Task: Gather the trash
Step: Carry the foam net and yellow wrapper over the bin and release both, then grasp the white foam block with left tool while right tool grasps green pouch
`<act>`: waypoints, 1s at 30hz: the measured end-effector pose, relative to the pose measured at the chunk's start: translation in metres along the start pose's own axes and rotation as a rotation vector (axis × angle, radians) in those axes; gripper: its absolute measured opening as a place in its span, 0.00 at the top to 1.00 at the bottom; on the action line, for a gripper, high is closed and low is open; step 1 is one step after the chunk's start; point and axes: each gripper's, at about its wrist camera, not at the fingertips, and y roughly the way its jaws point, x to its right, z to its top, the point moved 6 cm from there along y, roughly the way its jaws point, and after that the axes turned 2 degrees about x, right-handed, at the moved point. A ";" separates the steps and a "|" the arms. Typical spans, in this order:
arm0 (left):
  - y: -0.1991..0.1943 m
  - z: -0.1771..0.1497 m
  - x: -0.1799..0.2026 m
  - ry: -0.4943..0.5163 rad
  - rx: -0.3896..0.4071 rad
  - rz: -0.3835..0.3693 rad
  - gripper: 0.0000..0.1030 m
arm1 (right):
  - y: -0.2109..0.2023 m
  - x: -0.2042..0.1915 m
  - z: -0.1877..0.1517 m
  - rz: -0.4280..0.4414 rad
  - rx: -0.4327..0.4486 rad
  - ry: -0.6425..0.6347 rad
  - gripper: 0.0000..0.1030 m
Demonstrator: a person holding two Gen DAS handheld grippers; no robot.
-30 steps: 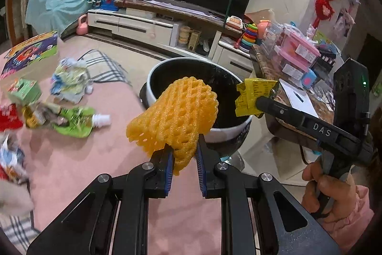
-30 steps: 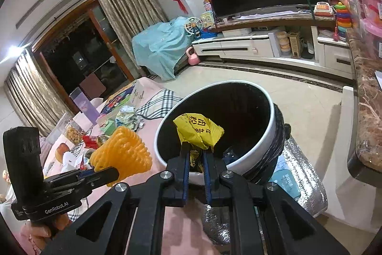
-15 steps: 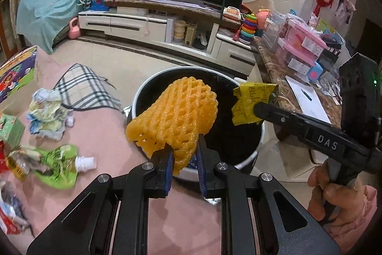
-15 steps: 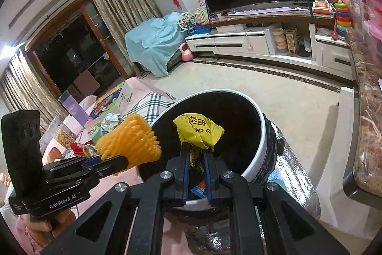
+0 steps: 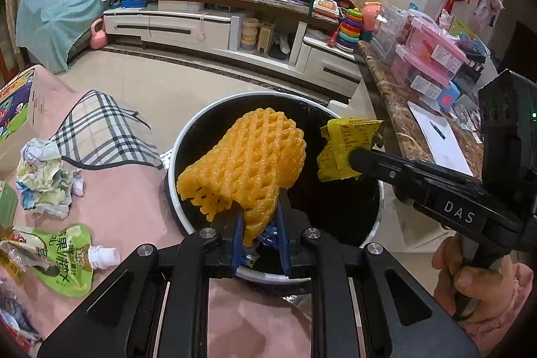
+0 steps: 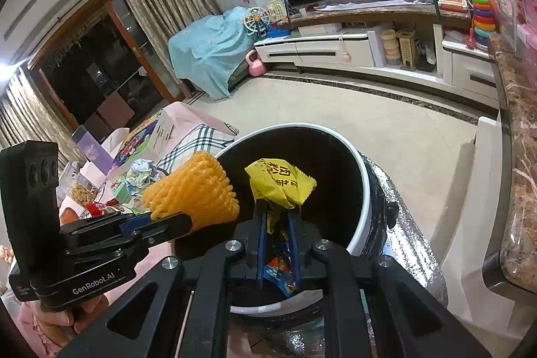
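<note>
Left gripper (image 5: 258, 232): pinching the orange foam net (image 5: 246, 166), which hangs over the bin (image 5: 188, 136).
Right gripper (image 6: 278, 235): jaws opening around the yellow wrapper (image 6: 280, 182), above the bin mouth.
Advice: release both once clear inside the rim.

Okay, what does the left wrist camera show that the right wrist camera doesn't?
Only the left wrist view shows the green drink pouch with its white spout on the pink cover, and the pink storage boxes on the marble counter.

Only the right wrist view shows the dark glass doors, the curtains and a blue wrapper already lying in the bin.

Both show the left gripper shut on the orange foam net, the right gripper, its jaws opening, with the yellow wrapper between them, and the white-rimmed bin beneath.
</note>
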 end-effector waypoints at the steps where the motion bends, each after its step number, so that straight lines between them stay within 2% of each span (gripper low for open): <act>1: 0.002 0.000 0.001 0.002 -0.004 -0.002 0.85 | 0.000 0.000 0.000 0.000 -0.001 0.000 0.86; 4: 0.005 0.000 -0.001 0.006 -0.013 0.012 0.81 | -0.001 0.000 0.001 0.005 -0.002 0.003 0.85; 5: 0.007 -0.001 -0.004 -0.004 -0.021 0.018 0.74 | 0.000 0.001 0.002 0.003 -0.006 0.006 0.82; 7: 0.008 -0.001 -0.007 -0.021 -0.023 0.019 0.62 | 0.002 0.003 0.003 0.004 -0.017 0.012 0.68; 8: 0.008 -0.001 -0.008 -0.026 -0.021 0.020 0.53 | 0.002 0.004 0.004 0.004 -0.017 0.018 0.56; 9: 0.006 -0.002 -0.009 -0.029 -0.014 0.022 0.48 | 0.001 0.005 0.003 0.006 -0.014 0.022 0.52; 13: -0.005 -0.003 -0.011 -0.036 0.013 0.034 0.47 | -0.002 0.005 0.004 0.002 -0.007 0.029 0.52; 17: -0.024 -0.015 -0.019 -0.075 0.049 0.043 0.40 | -0.008 0.001 0.004 -0.002 0.005 0.028 0.45; 19: -0.035 -0.027 -0.024 -0.112 0.061 0.035 0.38 | -0.011 -0.002 0.002 -0.001 0.012 0.027 0.39; 21: -0.046 -0.042 -0.030 -0.151 0.068 0.024 0.37 | -0.016 -0.009 -0.003 0.004 0.021 0.026 0.28; 23: -0.057 -0.056 -0.034 -0.184 0.076 0.021 0.36 | -0.021 -0.016 -0.008 0.012 0.029 0.025 0.23; 30: -0.097 -0.106 -0.048 -0.238 0.109 0.046 0.30 | -0.033 -0.054 -0.035 0.067 0.043 0.006 0.15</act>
